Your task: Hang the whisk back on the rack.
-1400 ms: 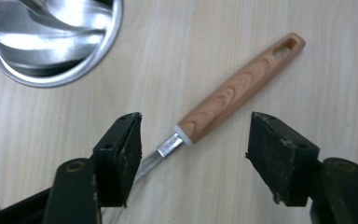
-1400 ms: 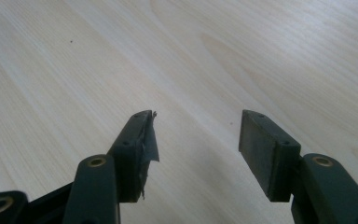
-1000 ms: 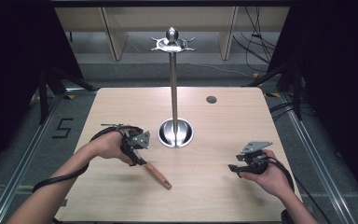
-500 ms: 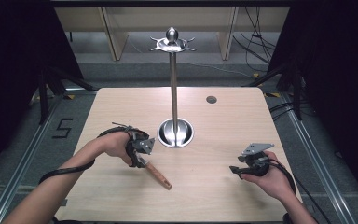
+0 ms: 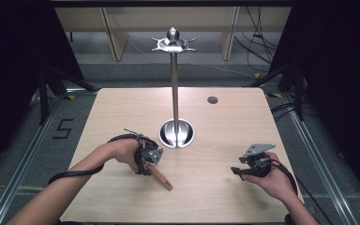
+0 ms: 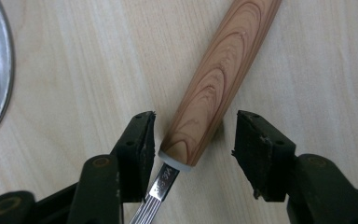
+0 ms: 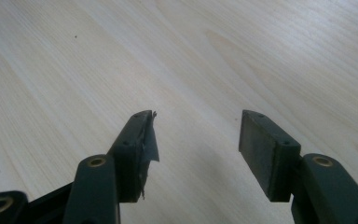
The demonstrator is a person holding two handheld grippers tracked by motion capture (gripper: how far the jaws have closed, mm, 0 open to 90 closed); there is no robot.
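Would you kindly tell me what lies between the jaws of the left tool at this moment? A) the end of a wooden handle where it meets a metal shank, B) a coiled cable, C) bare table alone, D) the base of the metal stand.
A: the left gripper view shows the wooden handle lying on the table between the jaws of the left tool, which have just been closing and do not yet press on it.
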